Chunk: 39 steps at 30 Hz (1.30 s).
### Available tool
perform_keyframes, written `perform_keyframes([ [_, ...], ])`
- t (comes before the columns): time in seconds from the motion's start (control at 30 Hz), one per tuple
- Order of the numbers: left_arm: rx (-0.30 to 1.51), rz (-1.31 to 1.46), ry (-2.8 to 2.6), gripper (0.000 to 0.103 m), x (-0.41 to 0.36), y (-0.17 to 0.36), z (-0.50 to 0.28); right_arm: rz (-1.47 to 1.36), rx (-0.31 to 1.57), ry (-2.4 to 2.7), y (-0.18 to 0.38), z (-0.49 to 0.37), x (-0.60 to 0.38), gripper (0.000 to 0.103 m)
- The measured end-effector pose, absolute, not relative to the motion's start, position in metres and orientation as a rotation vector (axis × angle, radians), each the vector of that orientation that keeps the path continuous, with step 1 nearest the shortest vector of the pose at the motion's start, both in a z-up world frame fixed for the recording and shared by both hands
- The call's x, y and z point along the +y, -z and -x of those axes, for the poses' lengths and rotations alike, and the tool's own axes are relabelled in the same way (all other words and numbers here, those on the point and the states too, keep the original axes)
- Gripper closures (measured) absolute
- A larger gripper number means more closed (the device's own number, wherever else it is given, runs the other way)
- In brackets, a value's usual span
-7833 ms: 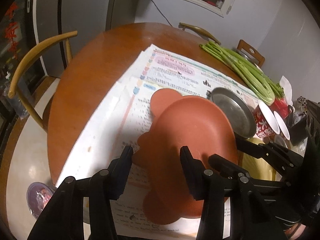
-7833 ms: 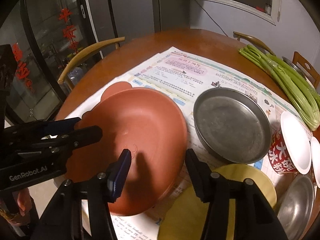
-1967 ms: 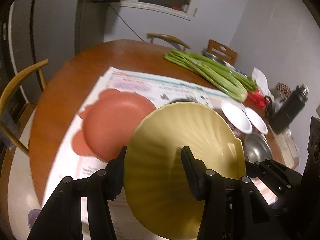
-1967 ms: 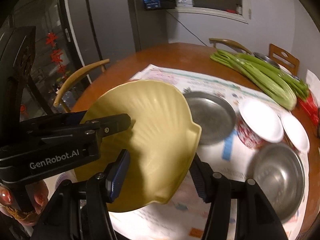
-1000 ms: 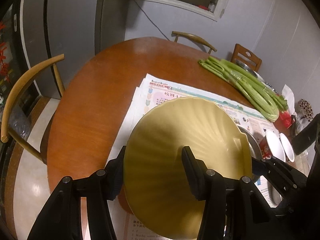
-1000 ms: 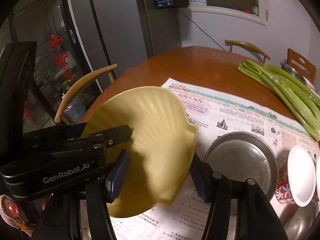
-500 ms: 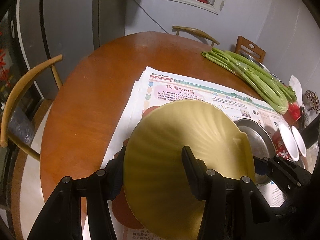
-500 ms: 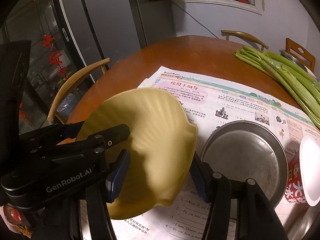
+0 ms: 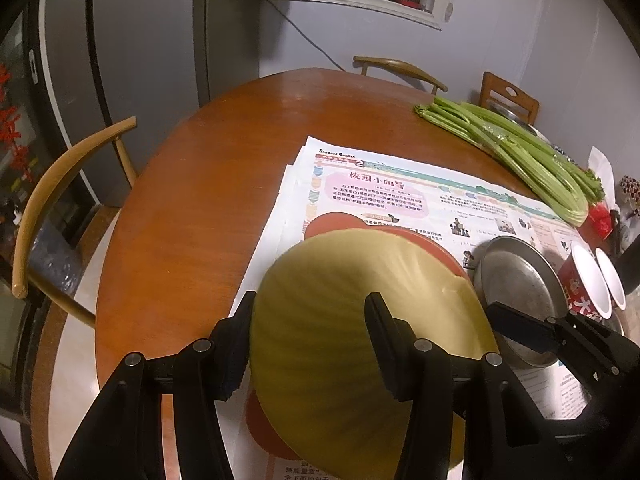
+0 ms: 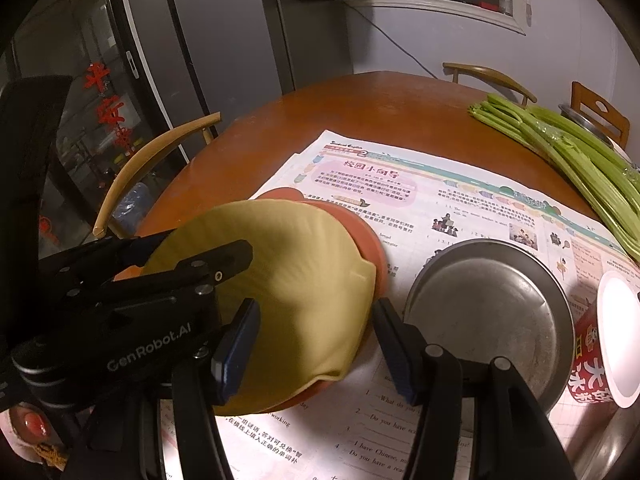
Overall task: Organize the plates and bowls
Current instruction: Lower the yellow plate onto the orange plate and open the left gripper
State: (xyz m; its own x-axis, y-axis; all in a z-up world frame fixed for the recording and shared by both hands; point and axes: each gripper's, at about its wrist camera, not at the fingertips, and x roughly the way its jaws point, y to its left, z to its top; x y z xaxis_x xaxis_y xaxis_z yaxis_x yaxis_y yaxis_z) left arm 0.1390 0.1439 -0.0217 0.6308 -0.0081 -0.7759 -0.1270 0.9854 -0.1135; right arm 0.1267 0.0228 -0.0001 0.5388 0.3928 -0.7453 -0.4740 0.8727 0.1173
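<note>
Now the yellow plate [image 10: 280, 288], shell-ribbed, lies on top of the red plate [image 10: 368, 240] on the newspaper [image 10: 460, 208], covering all but the red rim and a lobe at the far side. The left gripper [image 9: 308, 336] straddles the yellow plate's near edge; its jaws have just been opening a little with the plate between them, and whether the pads press on it is hard to tell. The right gripper [image 10: 316, 344] has its fingers either side of the plate's right edge, at the narrow end of their range; the contact itself is hidden. Just right of the stack sits a steel pan [image 10: 488, 304], then a red cup [image 10: 600, 360], cut off at the frame. Celery [image 9: 520, 152] lies across the table [image 9: 192, 200] beyond.
</note>
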Motion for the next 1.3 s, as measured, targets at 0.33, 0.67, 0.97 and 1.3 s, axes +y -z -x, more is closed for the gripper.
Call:
perform_keyframes([
  [0.33,0.887,0.163,-0.088,0.047,0.149,0.022,-0.131,0.099,0.862,-0.519,-0.001,-0.123,0.018,0.044],
  [0.67,0.882,0.236,-0.102,0.047,0.162,0.026,-0.101,0.080,0.852,-0.548,-0.006,-0.106,0.006,0.044],
  [0.97,0.852,0.216,-0.110,0.046,0.154,0.014,-0.087,0.070,0.828,-0.526,-0.011,-0.091,-0.008,0.044],
  [1.3,0.807,0.187,-0.046,0.042,0.126,-0.015,-0.071,0.017,0.778,-0.478,-0.030,-0.077,-0.044,0.044],
])
